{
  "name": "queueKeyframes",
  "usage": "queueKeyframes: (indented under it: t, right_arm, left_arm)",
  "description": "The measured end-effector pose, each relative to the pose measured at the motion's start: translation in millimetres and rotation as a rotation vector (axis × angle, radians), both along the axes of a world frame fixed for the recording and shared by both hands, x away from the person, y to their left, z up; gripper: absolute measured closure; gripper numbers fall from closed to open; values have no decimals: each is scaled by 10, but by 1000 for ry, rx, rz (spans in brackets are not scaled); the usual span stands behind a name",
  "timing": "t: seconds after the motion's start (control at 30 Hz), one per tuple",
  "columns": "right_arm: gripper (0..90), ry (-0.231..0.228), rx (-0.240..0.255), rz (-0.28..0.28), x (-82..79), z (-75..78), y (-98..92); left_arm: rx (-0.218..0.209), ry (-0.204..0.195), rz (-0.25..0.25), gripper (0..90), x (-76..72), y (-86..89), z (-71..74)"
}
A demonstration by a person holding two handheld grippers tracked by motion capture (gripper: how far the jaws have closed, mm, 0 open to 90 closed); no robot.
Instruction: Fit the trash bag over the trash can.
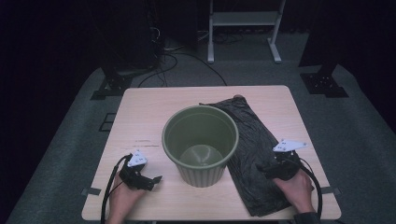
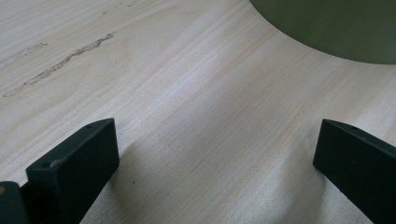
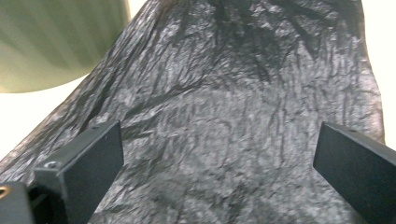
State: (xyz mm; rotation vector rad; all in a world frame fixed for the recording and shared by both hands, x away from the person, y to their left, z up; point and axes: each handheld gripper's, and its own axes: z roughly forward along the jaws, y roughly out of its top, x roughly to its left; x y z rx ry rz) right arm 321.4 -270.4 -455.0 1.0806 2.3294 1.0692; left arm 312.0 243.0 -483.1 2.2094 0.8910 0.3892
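A green ribbed bin (image 1: 200,144) stands upright and empty in the middle of the wooden table (image 1: 140,112). To its right lies a flat, crinkled black plastic bag (image 1: 252,149), partly tucked behind the bin. My left gripper (image 1: 156,179) rests low on the table left of the bin, jaws wide apart over bare wood (image 2: 210,140), with the bin's base (image 2: 336,28) ahead. My right gripper (image 1: 261,169) hovers open over the bag's near part; the bag (image 3: 233,116) lies between and beyond its jaws, with the bin's wall (image 3: 51,42) at the upper left.
The table's front edge runs just below both hands. Beyond the table are a grey carpeted floor, black stand bases (image 1: 109,86), trailing cables (image 1: 168,63) and a white frame (image 1: 243,28).
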Motion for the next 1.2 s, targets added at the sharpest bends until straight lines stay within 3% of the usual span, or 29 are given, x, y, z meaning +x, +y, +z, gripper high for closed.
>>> queueKeyframes:
  t: [0.3, 0.4, 0.5, 0.57, 0.67, 0.7, 0.87, 1.1, 1.2]
  right_arm:
    - [2, -14, 1, -15, 79, 130, -42]
    - [2, 10, -2, -28, 142, 176, -59]
    - [2, -1, 0, -28, 207, 211, -65]
    - [2, 21, -20, -30, 287, 235, -47]
    - [2, 7, -9, -28, 332, 243, -47]
    - [2, 30, -13, -32, 407, 235, -53]
    - [2, 35, -14, -39, 524, 188, -61]
    - [2, 96, -15, -83, 733, -55, -151]
    - [1, 99, -18, -98, 782, -104, -194]
  left_arm:
    - [0, 0, 0, 0, 0, 0, 0]
    - [0, 0, 0, 0, 0, 0, 0]
    - [0, 0, 0, 0, 0, 0, 0]
    - [0, 0, 0, 0, 0, 0, 0]
    - [0, 0, 0, 0, 0, 0, 0]
    - [0, 0, 0, 0, 0, 0, 0]
    - [0, 0, -1, 0, 0, 0, 0]
    - [-1, 1, -3, 0, 0, -1, 0]
    - [-2, 0, -10, 0, -3, -4, -1]
